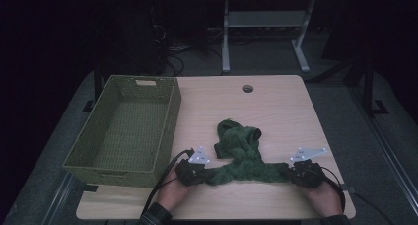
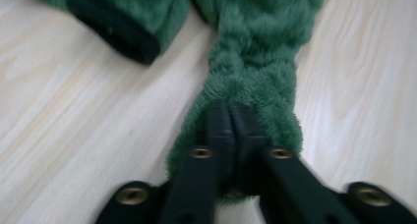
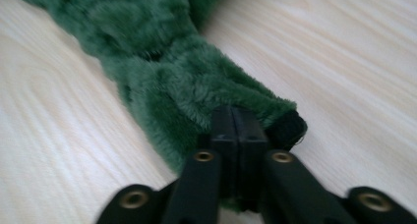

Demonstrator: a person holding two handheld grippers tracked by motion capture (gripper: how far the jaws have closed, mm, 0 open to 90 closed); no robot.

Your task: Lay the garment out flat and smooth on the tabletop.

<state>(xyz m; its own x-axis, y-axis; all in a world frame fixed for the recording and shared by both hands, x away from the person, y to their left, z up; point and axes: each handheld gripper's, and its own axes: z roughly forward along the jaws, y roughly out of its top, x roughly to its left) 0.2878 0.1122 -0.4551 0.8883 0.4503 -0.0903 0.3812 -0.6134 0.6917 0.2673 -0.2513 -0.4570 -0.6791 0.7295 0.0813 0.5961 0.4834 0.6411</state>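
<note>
Two hand-held grippers clamped on fuzzy green fleece garment [image 1: 240,156] | left hand-held gripper [image 1: 196,174] pinched one end | right hand-held gripper [image 1: 296,174] pinched black-cuffed end | garment lay on pale wooden bench [image 1: 286,106], beside woven green basket [image 1: 125,129]

My high camera sits above my side of the desk [image 1: 276,101], looking forward and down over the whole top, with the floor beyond. The two others ride low on each tool, looking along its jaws just above the wood. All three share the green fleece [image 1: 241,153] [image 2: 255,52] [image 3: 162,71], seen very close from either end.
</note>
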